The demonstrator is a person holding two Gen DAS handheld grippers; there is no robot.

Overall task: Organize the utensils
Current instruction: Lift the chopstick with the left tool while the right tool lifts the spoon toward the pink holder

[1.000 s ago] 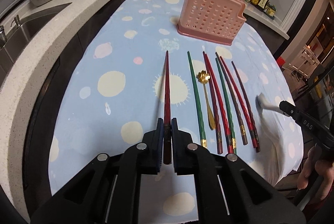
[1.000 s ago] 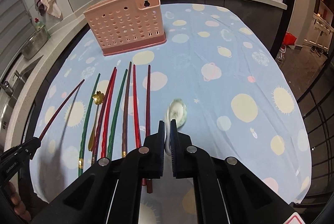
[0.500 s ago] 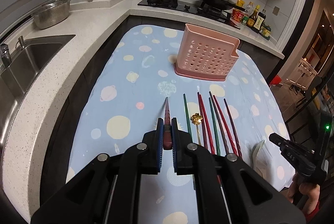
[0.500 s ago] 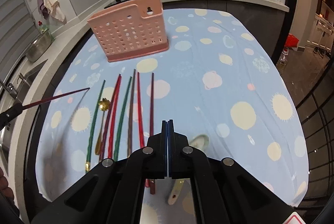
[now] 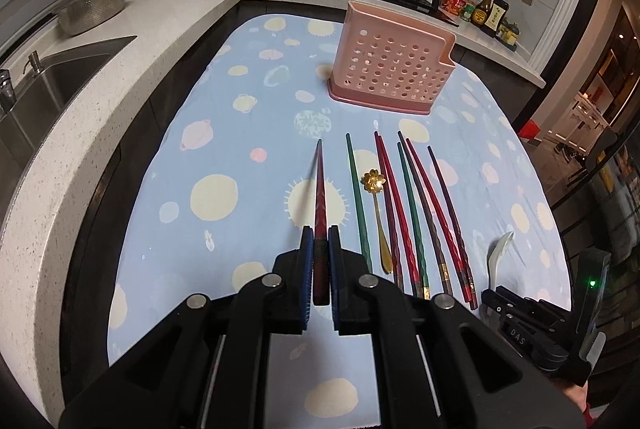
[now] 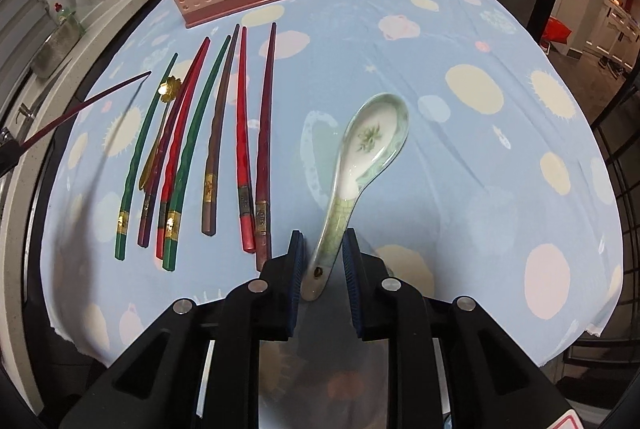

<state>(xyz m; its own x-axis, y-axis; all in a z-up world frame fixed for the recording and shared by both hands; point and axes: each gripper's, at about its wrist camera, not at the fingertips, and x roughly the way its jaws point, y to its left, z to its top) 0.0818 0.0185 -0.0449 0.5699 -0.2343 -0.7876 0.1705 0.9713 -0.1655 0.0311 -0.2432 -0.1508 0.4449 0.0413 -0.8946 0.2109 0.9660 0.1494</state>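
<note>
1. Left wrist view: left gripper (image 5: 319, 263) jaws closed on a dark red chopstick (image 5: 319, 197), lifted off the blue cloth (image 5: 212, 157), tip pointing toward the pink holder (image 5: 390, 69).
2. Right wrist view: right gripper (image 6: 322, 257) jaws apart, straddling the handle of the ceramic spoon (image 6: 360, 165); pads not pressing it, and the spoon lies on the cloth.
3. Row of chopsticks (image 6: 224, 133) plus the gold spoon (image 6: 160, 125) lies flat between the two grippers, in front of the holder.
4. Progress: looks early. No utensil visible inside the holder, though its interior is partly hidden.
5. Left to do: drop the held chopstick in, grip the spoon, then clear the rest of the row.
</note>
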